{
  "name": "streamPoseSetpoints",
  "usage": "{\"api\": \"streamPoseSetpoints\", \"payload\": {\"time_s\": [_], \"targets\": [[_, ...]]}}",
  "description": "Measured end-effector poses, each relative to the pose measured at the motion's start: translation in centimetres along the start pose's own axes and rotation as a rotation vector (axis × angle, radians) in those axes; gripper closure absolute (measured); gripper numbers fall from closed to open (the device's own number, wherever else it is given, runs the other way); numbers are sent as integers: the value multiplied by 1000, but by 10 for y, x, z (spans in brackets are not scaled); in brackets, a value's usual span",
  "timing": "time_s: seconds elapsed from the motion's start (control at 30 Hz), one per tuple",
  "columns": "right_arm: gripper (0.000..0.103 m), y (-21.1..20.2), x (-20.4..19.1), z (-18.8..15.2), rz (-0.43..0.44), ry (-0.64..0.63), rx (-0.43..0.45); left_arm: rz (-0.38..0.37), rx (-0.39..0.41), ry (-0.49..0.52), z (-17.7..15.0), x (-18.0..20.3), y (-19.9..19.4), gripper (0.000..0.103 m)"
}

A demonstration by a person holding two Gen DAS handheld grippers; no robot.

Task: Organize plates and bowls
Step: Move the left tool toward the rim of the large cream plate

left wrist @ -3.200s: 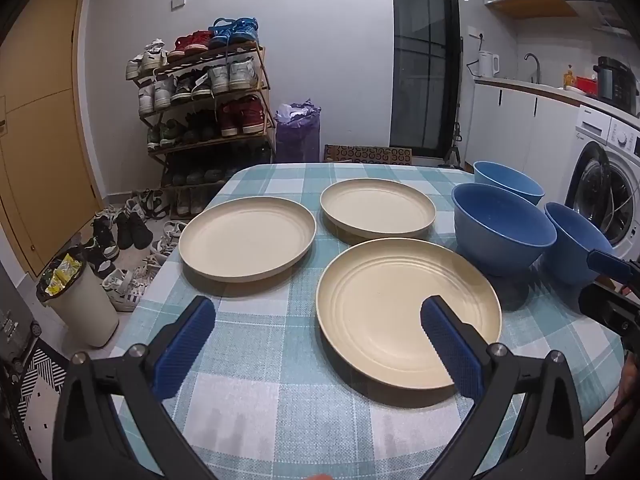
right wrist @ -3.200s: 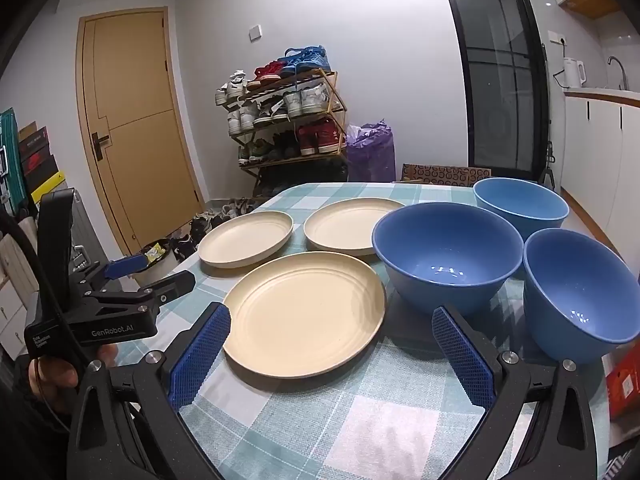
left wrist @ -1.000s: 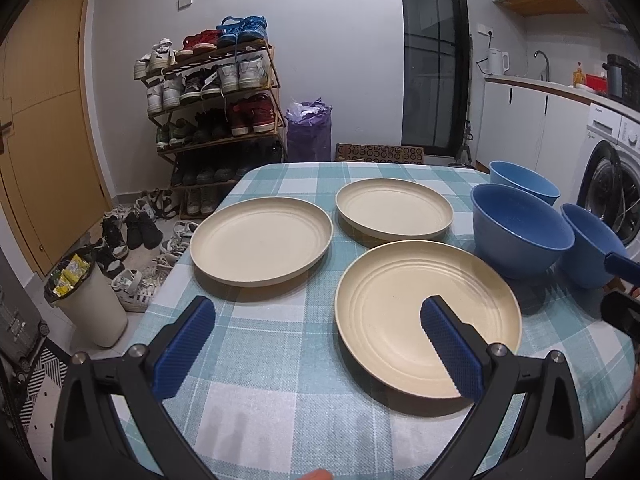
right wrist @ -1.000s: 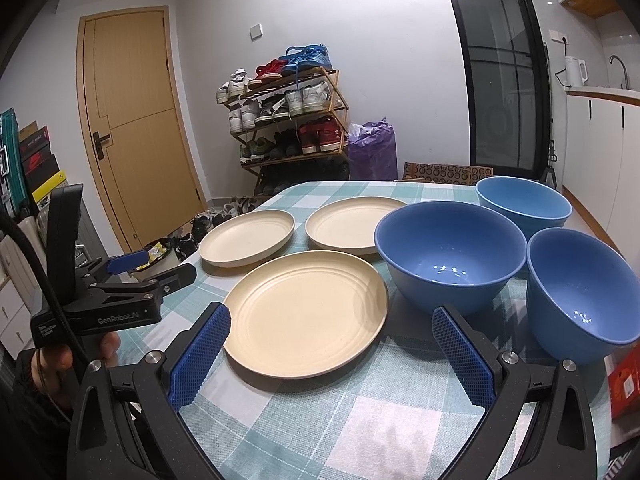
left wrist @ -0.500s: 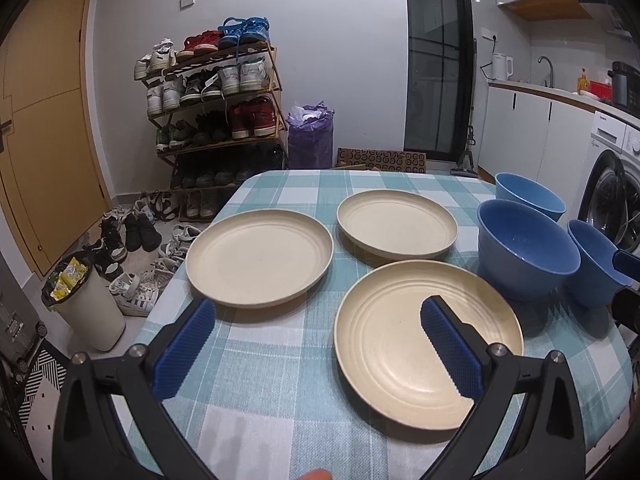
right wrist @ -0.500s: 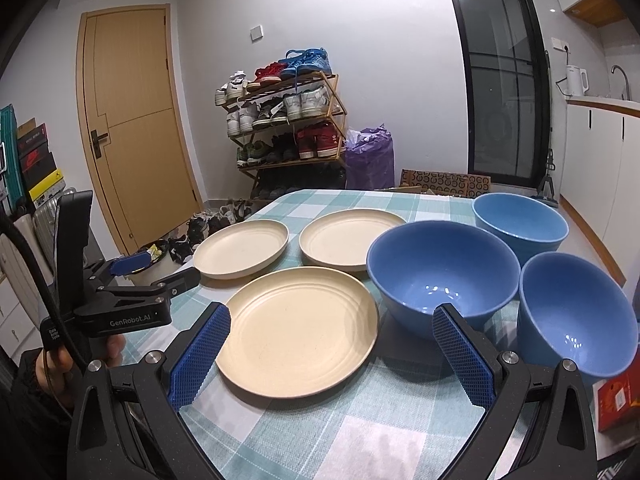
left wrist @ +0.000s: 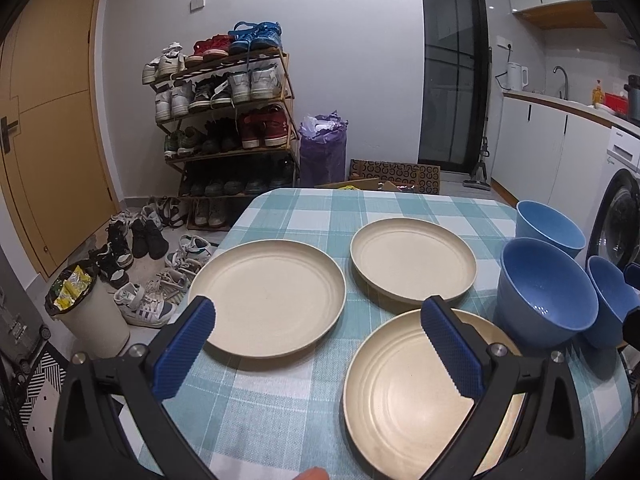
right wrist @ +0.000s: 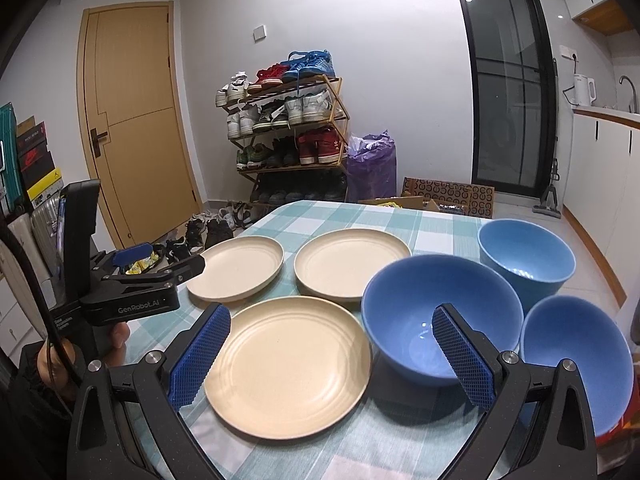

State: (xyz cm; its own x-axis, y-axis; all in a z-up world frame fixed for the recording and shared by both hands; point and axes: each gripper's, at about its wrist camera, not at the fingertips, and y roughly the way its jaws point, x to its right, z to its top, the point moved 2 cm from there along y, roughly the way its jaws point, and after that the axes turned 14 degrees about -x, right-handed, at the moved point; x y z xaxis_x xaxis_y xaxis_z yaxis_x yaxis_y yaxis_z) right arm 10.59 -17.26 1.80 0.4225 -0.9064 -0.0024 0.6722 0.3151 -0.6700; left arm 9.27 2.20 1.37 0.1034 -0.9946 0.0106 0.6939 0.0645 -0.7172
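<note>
Left gripper [left wrist: 318,346]: fingers [left wrist: 184,346] spread wide, nothing between them, held above the near edge of the tabletop [left wrist: 304,216]. Right gripper [right wrist: 330,354]: fingers [right wrist: 462,360] likewise spread wide and empty, raised over the near side of the same tabletop.

Directly ahead of the left gripper: near plate [left wrist: 404,396], cream, flat on the checked cloth, partly behind the right-hand finger in the left wrist view. Beyond it: left plate [left wrist: 266,302] and far plate [left wrist: 412,264], same colour, side by side, not stacked. All three plates separate, rims close together but apart.

Directly ahead of the right gripper: middle bowl [right wrist: 436,312], blue, upright, just beside the near plate. Far bowl [right wrist: 524,256] behind it, near bowl [right wrist: 572,356] to its right at the tabletop edge. All three bowls upright and unstacked; contact between neighbouring rims not determinable.

In the right wrist view: left gripper at the far left, held in a hand [right wrist: 116,334], beside the left edge of the tabletop.

Beyond the tabletop: shoe rack [right wrist: 288,136] against the wall, purple bag [right wrist: 372,168] to its right, wooden door [right wrist: 132,120] to its left. White bin [left wrist: 90,310] on the floor left of the tabletop.
</note>
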Motion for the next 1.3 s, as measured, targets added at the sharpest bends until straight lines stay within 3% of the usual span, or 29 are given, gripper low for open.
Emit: {"api": "streamPoseSetpoints", "payload": {"time_s": [0.73,1.3], "targets": [[0,24,23,56,-22,3,-31,-76,1,23,56,11,13,0],[0,43,32,101,-30,-30,-68,-33,-36,52,81,13,35,0]]}}
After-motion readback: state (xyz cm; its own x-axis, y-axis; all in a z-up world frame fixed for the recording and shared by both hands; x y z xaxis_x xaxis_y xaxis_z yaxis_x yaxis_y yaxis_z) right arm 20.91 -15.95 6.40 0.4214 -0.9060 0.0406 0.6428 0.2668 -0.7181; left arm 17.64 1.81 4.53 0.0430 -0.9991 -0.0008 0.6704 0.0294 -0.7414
